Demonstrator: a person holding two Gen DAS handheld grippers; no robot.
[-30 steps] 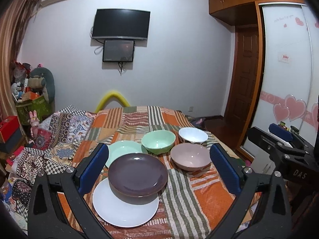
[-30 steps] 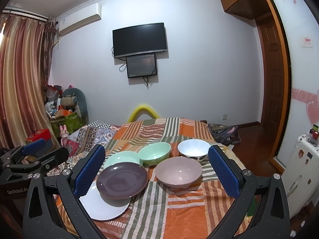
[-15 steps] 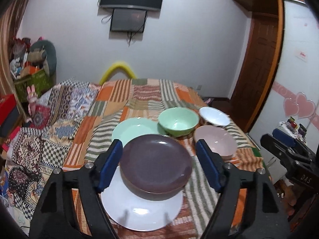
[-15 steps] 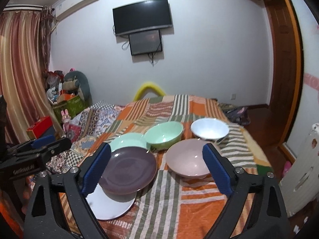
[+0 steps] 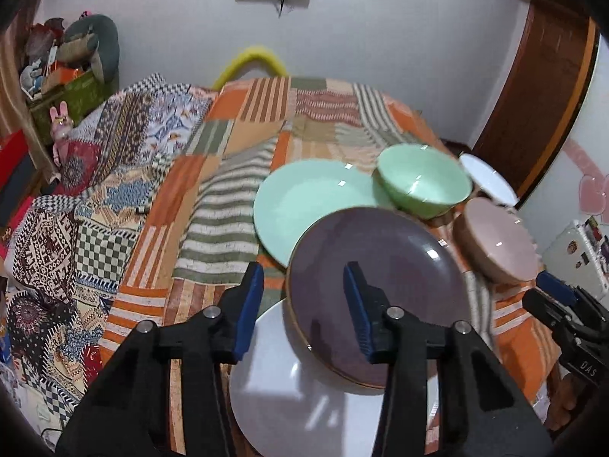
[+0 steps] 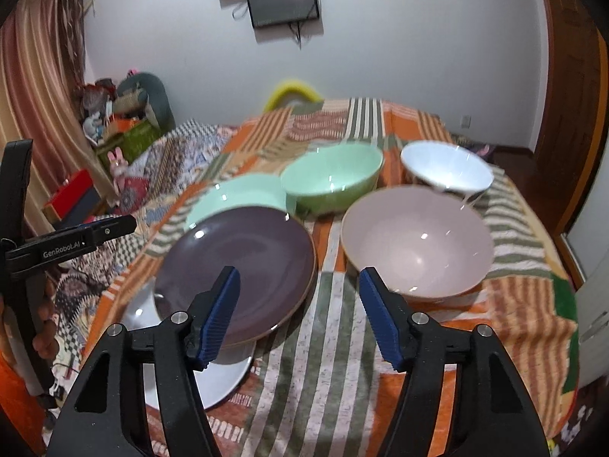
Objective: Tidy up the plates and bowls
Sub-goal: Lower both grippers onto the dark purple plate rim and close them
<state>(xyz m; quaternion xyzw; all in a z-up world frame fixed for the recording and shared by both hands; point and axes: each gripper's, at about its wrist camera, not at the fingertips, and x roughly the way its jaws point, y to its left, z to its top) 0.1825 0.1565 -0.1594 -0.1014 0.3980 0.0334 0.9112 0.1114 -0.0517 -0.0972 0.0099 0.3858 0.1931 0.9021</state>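
A purple plate (image 5: 380, 297) leans with its near edge on a white plate (image 5: 304, 400). Behind them lie a mint plate (image 5: 304, 205), a green bowl (image 5: 422, 186), a pink bowl (image 5: 495, 243) and a white bowl (image 5: 487, 179). My left gripper (image 5: 303, 270) hovers over the purple plate's left rim. Its jaws are closing, the rim is below the gap and no pad touches it. My right gripper (image 6: 300, 272) hangs between the purple plate (image 6: 236, 266) and the pink bowl (image 6: 415, 240), also closing, with only striped cloth between the pads.
The dishes sit on an orange and green patchwork cloth (image 6: 342, 361). A patterned blanket (image 5: 76, 228) slopes off to the left, with boxes and toys (image 6: 114, 141) beyond it. A yellow arch (image 5: 251, 61) stands at the far end. A wooden door (image 5: 540, 87) is at the right.
Both grippers have come down and forward toward the dishes and tipped downward. Both pairs of jaws have narrowed from wide open. The dishes have not moved.
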